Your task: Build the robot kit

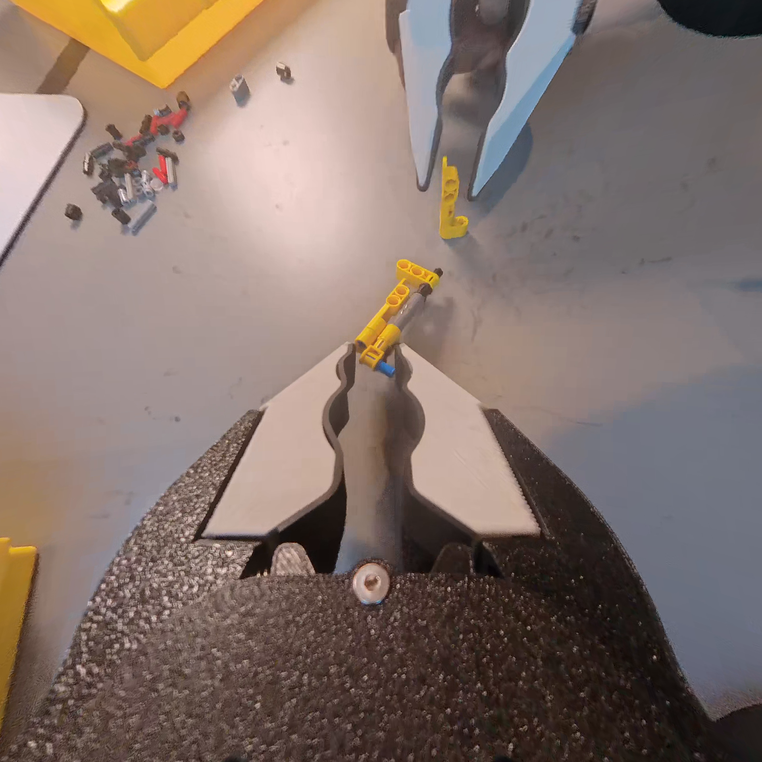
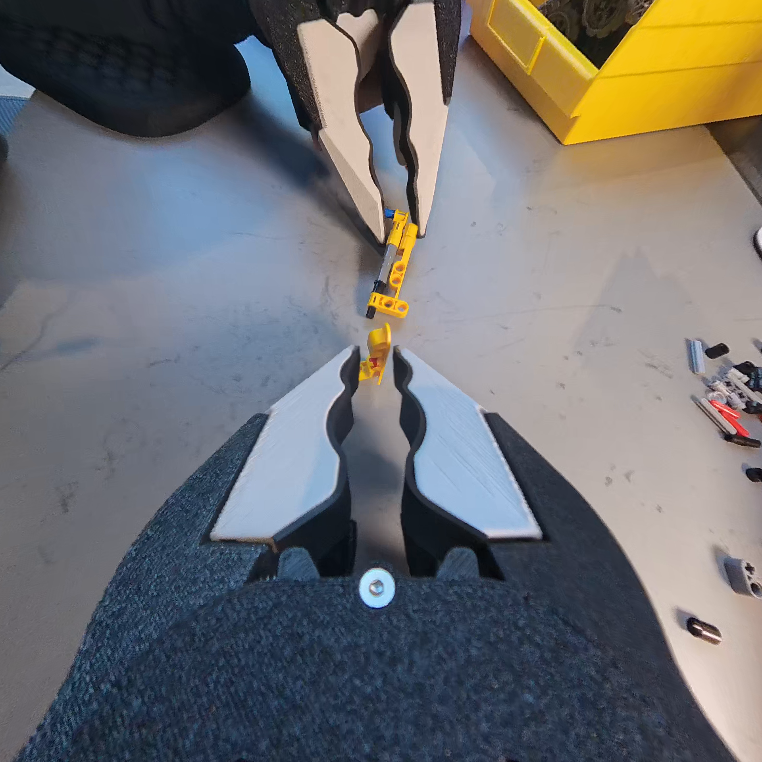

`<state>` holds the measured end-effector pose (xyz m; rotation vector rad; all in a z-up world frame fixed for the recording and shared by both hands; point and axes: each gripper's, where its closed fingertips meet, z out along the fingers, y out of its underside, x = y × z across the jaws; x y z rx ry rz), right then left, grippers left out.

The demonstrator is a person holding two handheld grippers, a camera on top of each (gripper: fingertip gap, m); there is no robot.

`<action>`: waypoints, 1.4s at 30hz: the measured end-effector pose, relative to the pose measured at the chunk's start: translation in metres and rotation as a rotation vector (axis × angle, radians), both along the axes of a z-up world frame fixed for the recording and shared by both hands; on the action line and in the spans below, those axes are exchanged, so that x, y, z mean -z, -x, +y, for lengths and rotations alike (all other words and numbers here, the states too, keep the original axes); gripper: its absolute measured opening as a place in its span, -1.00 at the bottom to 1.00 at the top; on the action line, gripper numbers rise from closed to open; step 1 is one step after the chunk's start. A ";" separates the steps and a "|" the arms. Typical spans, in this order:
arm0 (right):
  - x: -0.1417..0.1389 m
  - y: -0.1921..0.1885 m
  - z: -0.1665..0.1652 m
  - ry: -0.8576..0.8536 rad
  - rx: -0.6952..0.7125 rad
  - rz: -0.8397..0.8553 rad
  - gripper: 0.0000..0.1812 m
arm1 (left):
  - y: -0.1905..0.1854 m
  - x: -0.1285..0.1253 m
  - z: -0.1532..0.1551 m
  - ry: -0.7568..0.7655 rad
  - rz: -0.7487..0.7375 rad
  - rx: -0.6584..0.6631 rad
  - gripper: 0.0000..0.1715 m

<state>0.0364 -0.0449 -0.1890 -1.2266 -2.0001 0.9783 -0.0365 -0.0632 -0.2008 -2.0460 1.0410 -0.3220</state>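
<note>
Soft overhead light, fisheye warping, blurred edges.

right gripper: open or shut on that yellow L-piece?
Open. In both views the right gripper's fingertips stand apart, with a gap on each side of the L-piece between them. Cannot tell if it rests on the table.

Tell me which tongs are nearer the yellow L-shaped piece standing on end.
Right. The right tongs straddle the yellow L-shaped piece, open, tips either side of it. The left tongs sit farther off, shut on the yellow-and-grey assembly.
</note>
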 end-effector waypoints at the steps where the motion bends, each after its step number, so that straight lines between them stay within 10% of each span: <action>1: -0.002 -0.001 0.001 0.008 0.002 0.002 -0.78 | -0.001 -0.005 -0.001 -0.034 0.000 0.020 -0.80; 9: -0.072 -0.012 -0.008 0.256 -0.028 0.093 -0.64 | -0.040 -0.072 -0.013 -0.552 0.261 0.241 -0.79; 16: -0.066 -0.004 -0.031 0.159 -0.104 0.024 -0.82 | -0.071 -0.102 -0.006 -0.735 0.433 0.324 -0.83; 25: -0.101 -0.001 -0.023 0.256 -0.030 0.450 -0.83 | -0.070 -0.145 -0.006 -0.146 -0.677 0.113 -0.62; 42: -0.082 -0.015 -0.025 0.068 -0.069 0.215 -0.76 | -0.096 -0.097 -0.010 -0.078 -0.531 0.275 -0.83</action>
